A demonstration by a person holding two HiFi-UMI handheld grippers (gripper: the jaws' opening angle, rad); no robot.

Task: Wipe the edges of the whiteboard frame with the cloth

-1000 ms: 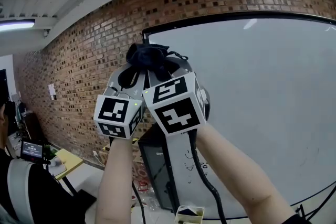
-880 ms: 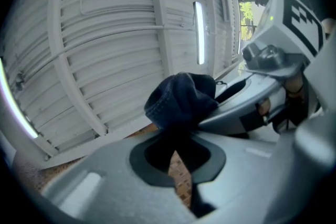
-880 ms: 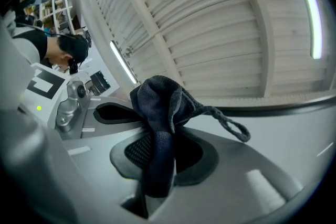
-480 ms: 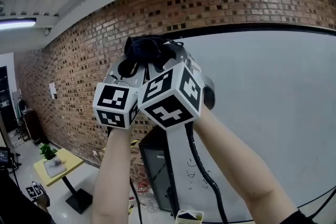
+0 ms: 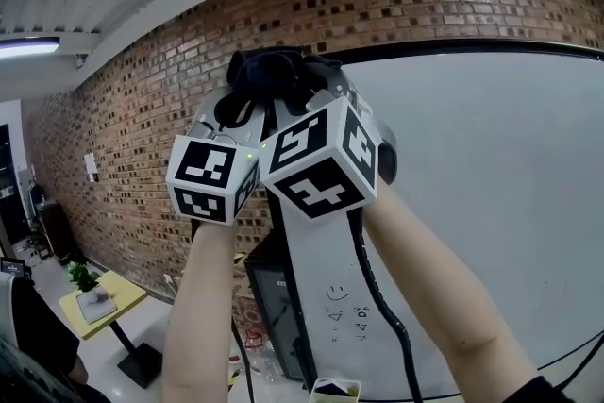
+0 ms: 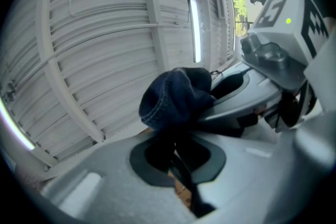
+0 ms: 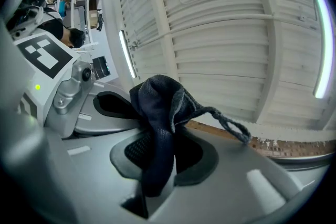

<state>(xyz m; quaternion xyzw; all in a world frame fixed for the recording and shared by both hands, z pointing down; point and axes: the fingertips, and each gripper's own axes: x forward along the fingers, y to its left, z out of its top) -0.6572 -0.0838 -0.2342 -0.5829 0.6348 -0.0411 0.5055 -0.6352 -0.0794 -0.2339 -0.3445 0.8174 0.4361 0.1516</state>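
Pinching dark cloth (image 5: 269,75), left hand-held gripper (image 5: 238,113), right hand-held gripper (image 5: 319,101), near whiteboard frame (image 5: 453,46) corner.

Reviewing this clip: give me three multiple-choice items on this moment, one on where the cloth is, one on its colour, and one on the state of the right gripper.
1. Where is the cloth?
A. Lying on the floor
B. Held up by the top edge of the whiteboard frame
C. Draped over a forearm

2. What colour is the cloth?
A. White
B. Yellow
C. Dark blue-black

3. What state is the right gripper in?
A. Shut on the cloth
B. Open and empty
C. Shut on a marker

Answers:
1 B: the head view shows the cloth raised at the left end of the whiteboard frame top edge.
2 C: it looks dark blue-black in all three views.
3 A: the right gripper has the cloth pinched between its fingers, and the left gripper grips it too.
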